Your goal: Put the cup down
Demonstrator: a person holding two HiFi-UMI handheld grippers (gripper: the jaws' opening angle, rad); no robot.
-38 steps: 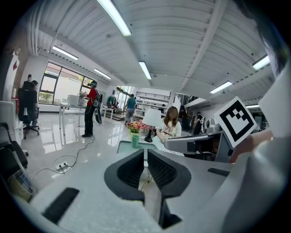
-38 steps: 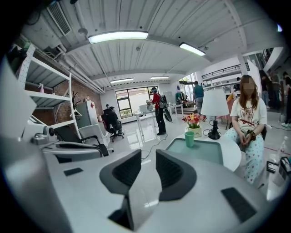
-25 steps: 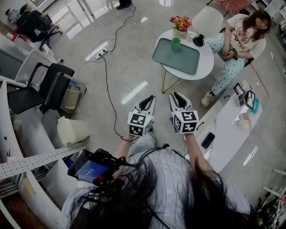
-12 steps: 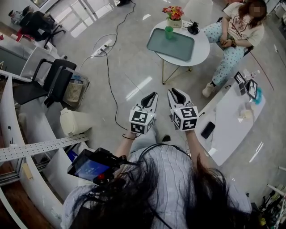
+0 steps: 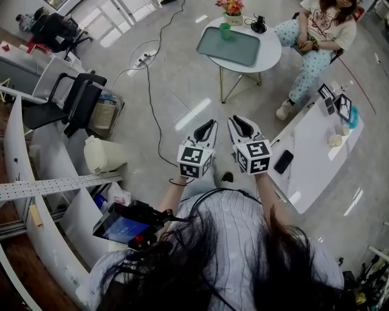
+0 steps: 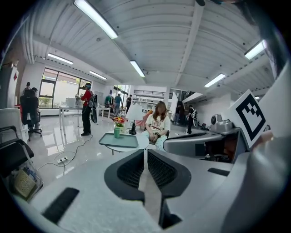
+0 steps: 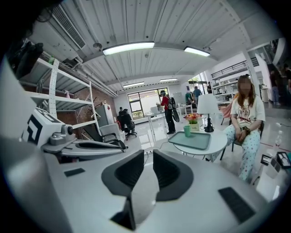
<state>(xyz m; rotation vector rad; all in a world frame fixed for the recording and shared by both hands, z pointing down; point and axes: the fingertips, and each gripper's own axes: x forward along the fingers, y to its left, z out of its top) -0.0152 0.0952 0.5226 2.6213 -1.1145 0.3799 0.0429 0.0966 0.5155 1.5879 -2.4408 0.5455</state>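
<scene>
As we look down in the head view, we list two items held side by side at centre frame, above the floor: left claw and right claw, both pointing to the top of the frame. One green cup stands upright at the top edge, on the far end of a grey-green tray. The tray lies on a round white worktop, with flowers just beside the cup. One seated person is at upper right. One long white worktop at right carries a dark phone.

Left gripper view: the left claw is clenched, jaws together and nothing between them. The cup shows left of centre, well apart from the claw, on the tray.

Right gripper view: the right claw is likewise clenched and empty. The cup stands right of centre on the tray, well apart from the jaws.
</scene>
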